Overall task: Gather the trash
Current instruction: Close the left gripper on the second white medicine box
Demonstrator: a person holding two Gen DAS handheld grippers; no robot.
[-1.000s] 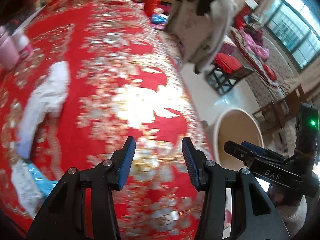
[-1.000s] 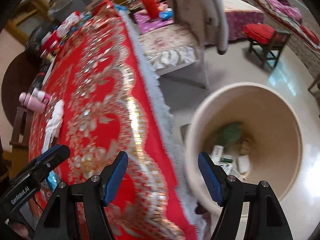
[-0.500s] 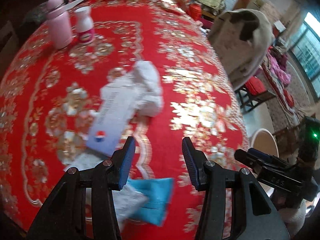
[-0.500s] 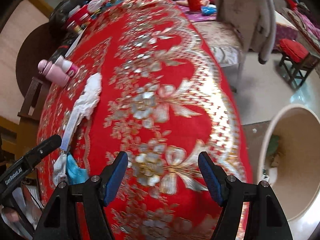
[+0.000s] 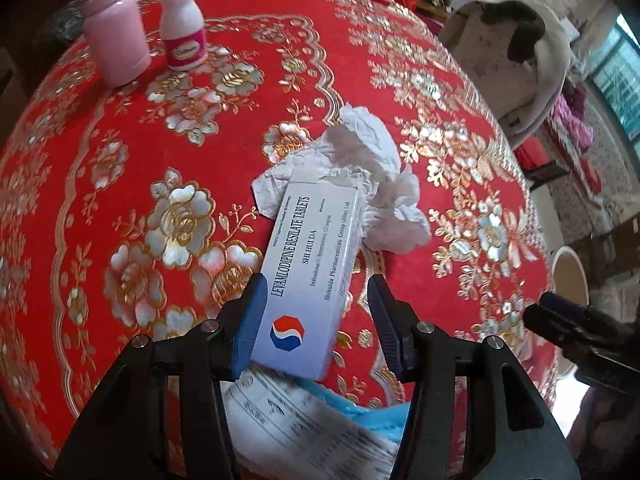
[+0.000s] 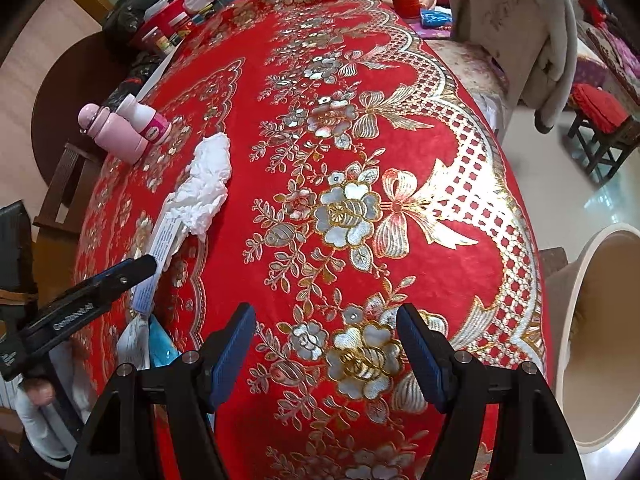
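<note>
Left wrist view shows the left gripper (image 5: pixel 316 312) poised over a white tablet box (image 5: pixel 310 280) that lies on the red and gold tablecloth (image 5: pixel 120 184). Its jaws stand apart and have just been opening a little further; the near end of the box lies between them, the left pad at or very near the box's long edge, the right pad clear of the other edge, so nothing is clamped yet. The far end of the box rests on a crumpled white tissue (image 5: pixel 372 168), and under the near end lie a printed leaflet (image 5: pixel 304 420) and a scrap of blue plastic (image 5: pixel 360 416). A pink flask (image 5: pixel 114 28) and a small white bottle (image 5: pixel 182 26) stand well apart at the far side of the table; they look like keepers rather than rubbish. The step in hand appears to be the reach for the next piece of trash, most likely the box. The next move would call for lowering the jaws around the box's narrow width and closing squarely, without catching the leaflet beneath or dragging the tissue along. In the right wrist view the right gripper (image 6: pixel 326 352) hangs with jaws wide apart over bare cloth, holding nothing, and the cream bin (image 6: pixel 580 344) stands on the floor just past the table's edge on that side, so the box would then have to be carried across the table to it.
</note>
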